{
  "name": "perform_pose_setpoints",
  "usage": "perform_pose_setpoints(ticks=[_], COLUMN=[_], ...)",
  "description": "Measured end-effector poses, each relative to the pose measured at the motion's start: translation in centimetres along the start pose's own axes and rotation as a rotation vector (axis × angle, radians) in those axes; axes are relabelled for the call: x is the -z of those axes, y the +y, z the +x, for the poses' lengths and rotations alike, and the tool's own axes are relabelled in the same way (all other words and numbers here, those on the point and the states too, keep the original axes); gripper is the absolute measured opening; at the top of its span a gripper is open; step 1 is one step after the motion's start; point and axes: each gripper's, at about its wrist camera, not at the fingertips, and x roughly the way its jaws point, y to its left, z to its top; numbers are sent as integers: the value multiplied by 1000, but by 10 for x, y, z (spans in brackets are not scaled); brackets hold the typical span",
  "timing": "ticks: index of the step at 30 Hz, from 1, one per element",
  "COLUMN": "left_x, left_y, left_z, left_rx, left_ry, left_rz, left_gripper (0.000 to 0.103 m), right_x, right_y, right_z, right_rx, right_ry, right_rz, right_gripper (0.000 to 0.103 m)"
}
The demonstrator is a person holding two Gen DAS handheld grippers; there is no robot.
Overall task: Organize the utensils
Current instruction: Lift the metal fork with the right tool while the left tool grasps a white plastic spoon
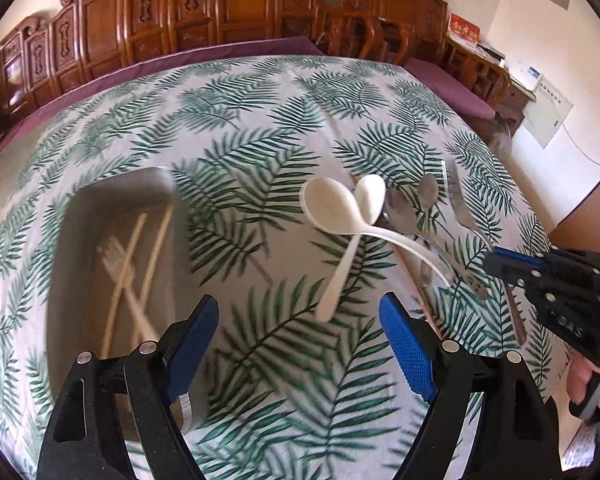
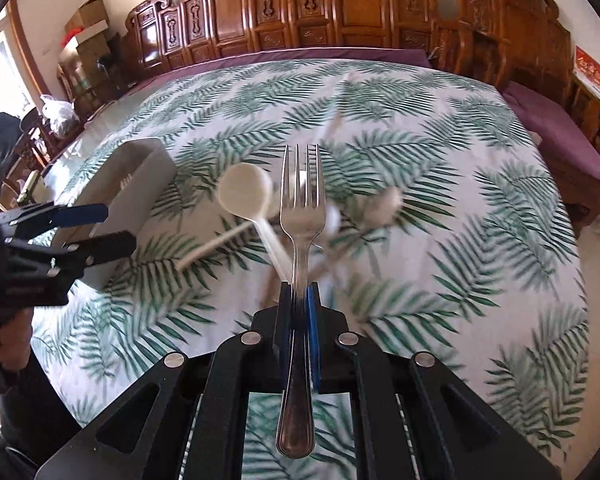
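The right tool [image 2: 299,292] is clamped tight on the handle of a metal fork [image 2: 302,200], tines pointing away toward the far edge of the table [image 2: 480,208], handle end sticking back between the tool's arms. The fork hangs clear of the leaf-print cloth, above the heap of loose utensils near the middle of the table: two white plastic spoons [image 1: 340,208], metal spoons [image 1: 428,192] and what look like chopsticks, blurred. The left tool [image 1: 300,328] stands wide open with nothing between its pads, hovering over bare cloth between the heap and the grey organizer tray [image 1: 112,184], which sits toward the left edge and already holds chopsticks [image 1: 140,248] and what seems a white fork.

The step in hand looks like carrying the fork to the tray. To do it well, keep the grip firm, since the fork is pinched on its narrow neck and could swivel. Travel high enough to clear the tray's wall, line the fork up with the tray's long side, lower it inside, and only then release. The left tool should stay out of the crossing path.
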Motion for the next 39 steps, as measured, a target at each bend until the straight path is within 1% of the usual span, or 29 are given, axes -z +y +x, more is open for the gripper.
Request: perform_pose_setpoints(ticks=[5,8,11,14,16,17,18,20,21,23,26,27,28,29,31,32,33,34,36,39], left_x=[-12,-19,-25,-30,-34,-35,-37,-38,-39,-40,-41,-41,-39,-38,-34,-32,-29,-28,-25,-24], left_y=[-26,-37,-47,-55,-58,-58,-59,-59,-58,-58,-62,-63,-63,-63,-62,-60,-59,-58,-55,-50], left_z=[20,30,41,53,60,65,70,78,82,88,90,90,90,89,88,88,87,88,89,88], left_rx=[13,24,37,36,39,37,42,57,50,49,48,50,53,52,50,53,54,54,49,55], left_ry=[11,17,25,39,52,61,72,90,102,118,127,130,134,138,145,148,149,152,155,156], left_rz=[0,-25,-53,-74,-94,-106,-121,-143,-154,-171,-159,-160,-162,-162,-167,-170,-173,-174,-178,-187], left_gripper=[79,79,76,70,68,64,58,52,45,43,42,38,37,33,31,29,23,21,13,5], right_x=[14,23,33,44,51,53,56,62,64,67,70,72,73,72,72,72,72,73,73,73], right_y=[-25,-35,-46,-58,-65,-67,-70,-73,-74,-76,-76,-76,-76,-76,-75,-76,-76,-76,-76,-74], right_z=[-8,-10,-8,-1,4,6,8,10,12,11,9,8,8,7,7,7,7,7,6,6], right_rx=[28,44,66,78,84,85,85,87,87,78,74,73,72,72,72,71,69,67,66,77], right_ry=[0,4,12,28,40,45,50,54,55,45,32,27,24,23,24,24,23,21,20,25], right_rz=[18,23,31,54,69,75,83,90,95,104,115,118,122,124,124,124,125,128,132,125], right_gripper=[9,9,9,9,9,9,9,9,9,9,9,9,9,9,9,9,9,9,9,9])
